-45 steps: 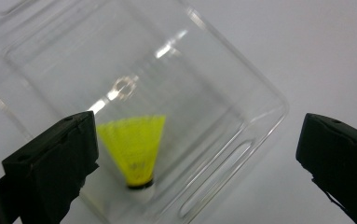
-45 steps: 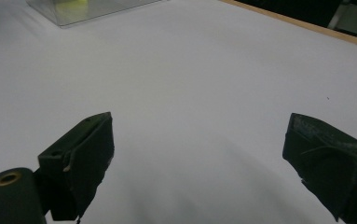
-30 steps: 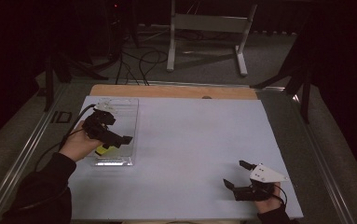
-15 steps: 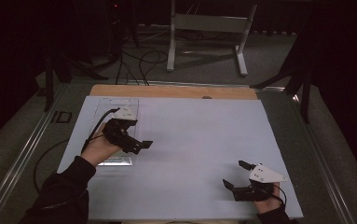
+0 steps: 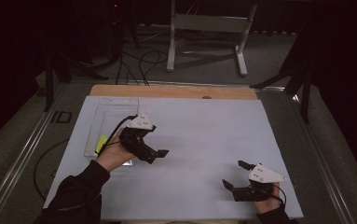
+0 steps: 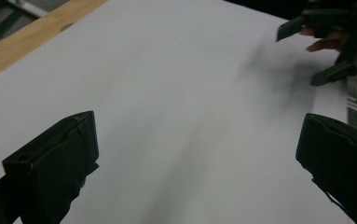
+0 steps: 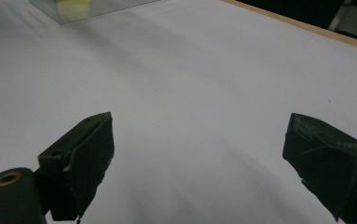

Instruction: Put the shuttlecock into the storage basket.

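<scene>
While both hands sit over the white sheet [image 5: 199,135], left gripper [image 5: 160,153] jaws spread, empty, just right of clear tray [image 5: 113,114] at 10 o'clock, yellow item [image 5: 101,141] inside, probably a tag, right gripper [image 5: 234,175] released, empty, at 5 o'clock.

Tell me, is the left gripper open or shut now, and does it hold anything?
Open and empty. In the left gripper view, the left gripper has its two black jaws wide apart, with bare white table between them.

Left claw [image 5: 160,154] jaws spread wide and empty, right claw [image 5: 234,175] likewise spread, well apart from it
</scene>
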The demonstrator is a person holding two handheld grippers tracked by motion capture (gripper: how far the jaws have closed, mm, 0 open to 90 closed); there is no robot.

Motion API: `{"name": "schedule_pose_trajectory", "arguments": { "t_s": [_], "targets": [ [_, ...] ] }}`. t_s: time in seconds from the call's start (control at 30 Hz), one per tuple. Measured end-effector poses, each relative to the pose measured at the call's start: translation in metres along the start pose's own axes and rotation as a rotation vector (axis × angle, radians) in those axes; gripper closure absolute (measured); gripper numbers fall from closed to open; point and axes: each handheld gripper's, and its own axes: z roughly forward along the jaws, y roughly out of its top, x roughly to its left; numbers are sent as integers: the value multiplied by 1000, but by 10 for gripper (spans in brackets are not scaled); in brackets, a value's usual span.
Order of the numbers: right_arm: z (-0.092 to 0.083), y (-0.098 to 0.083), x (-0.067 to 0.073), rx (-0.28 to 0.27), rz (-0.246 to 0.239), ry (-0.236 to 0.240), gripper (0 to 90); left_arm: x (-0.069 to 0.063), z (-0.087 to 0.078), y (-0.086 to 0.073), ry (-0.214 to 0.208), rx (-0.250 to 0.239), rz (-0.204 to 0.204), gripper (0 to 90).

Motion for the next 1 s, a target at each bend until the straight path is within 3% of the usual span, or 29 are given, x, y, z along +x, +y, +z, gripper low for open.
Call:
{"name": "schedule_pose_trajectory", "arguments": {
  "t_s": [0.1,0.5,0.57,0.83,1.0],
  "targets": [
    [0,0,0,1,0,3,91,-9,7,-3,-14,4,25,0],
    [0,0,0,-1,-4,1,91,-32,25,-19,-76,5,55,0],
    [0,1,0,-2,-2,1,92,-35,27,-22,-69,8,67,0],
    [-1,1,1,-3,-2,2,91,-47,33,-37,-83,1,53,0],
    [-1,1,1,-2,-4,3,91,-52,34,-50,-77,26,44,0]
  ]
}}
